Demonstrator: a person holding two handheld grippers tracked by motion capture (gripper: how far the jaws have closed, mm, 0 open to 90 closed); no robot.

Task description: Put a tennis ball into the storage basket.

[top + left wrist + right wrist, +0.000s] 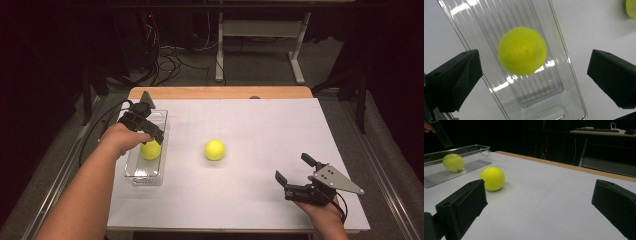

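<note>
A yellow tennis ball (150, 150) (522, 51) (453, 162) lies in a clear plastic tray (145, 177) (571, 82) (474, 147) at the left of the white table. My left gripper (150, 134) (534, 62) hangs above the tray and points down at that ball. Its jaws stand wide apart on either side, clear of the ball. A second tennis ball (214, 149) (492, 178) (631, 8) rests on the table's middle. My right gripper (292, 166) (540, 185) is open near the front right, low over the table, aimed toward the second ball with nothing between its jaws.
The white sheet (260, 130) covers most of a wooden tabletop (220, 93). Cables and the legs of another desk (297, 60) stand on the floor beyond the far edge. A metal rail (385, 165) runs along the right side.
</note>
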